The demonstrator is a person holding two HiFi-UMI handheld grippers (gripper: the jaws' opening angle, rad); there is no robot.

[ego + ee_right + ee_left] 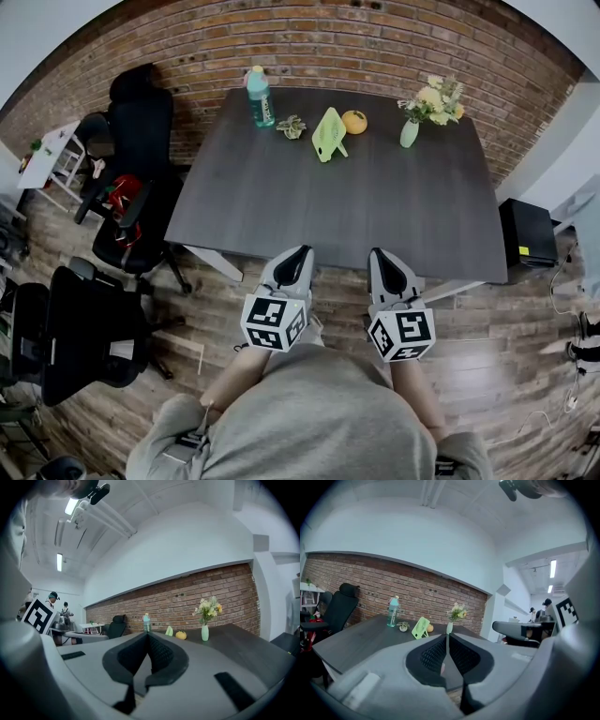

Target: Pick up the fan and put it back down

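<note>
**A light fan among close neighbours, far from shut tongs**

The fan (328,134) stands propped and tilted on the far side of the counter (281,202), near the brick wall. That fits a fan waiting to be lifted just as well as one already set back down; the scene does not settle which.

The left tongs (300,255) and right tongs (379,255) hover side by side at the counter's near edge, well apart from the fan. Both are pressed together with nothing between them.

Risks, if a reach for the fan is due:

- **Pushing instead of gripping.** Shut tongs arriving at the fan would shove it. It looks thin and light and leans on a small foot, so a nudge would likely tip it flat or slide it toward the wall.
- **Crowded spot.** An orange (354,121) sits just beside the fan on one side and a small plant (292,126) near it on the other. Tongs opened wide could catch either, and the orange would roll.
- **Long stretch.** Aim gets shakier across the whole counter. A sideways sweep could topple the bottle (260,97) or the vase (410,132), both tall and narrow.
- **Setting down.** Released off its foot, the fan would probably fall over.
</note>
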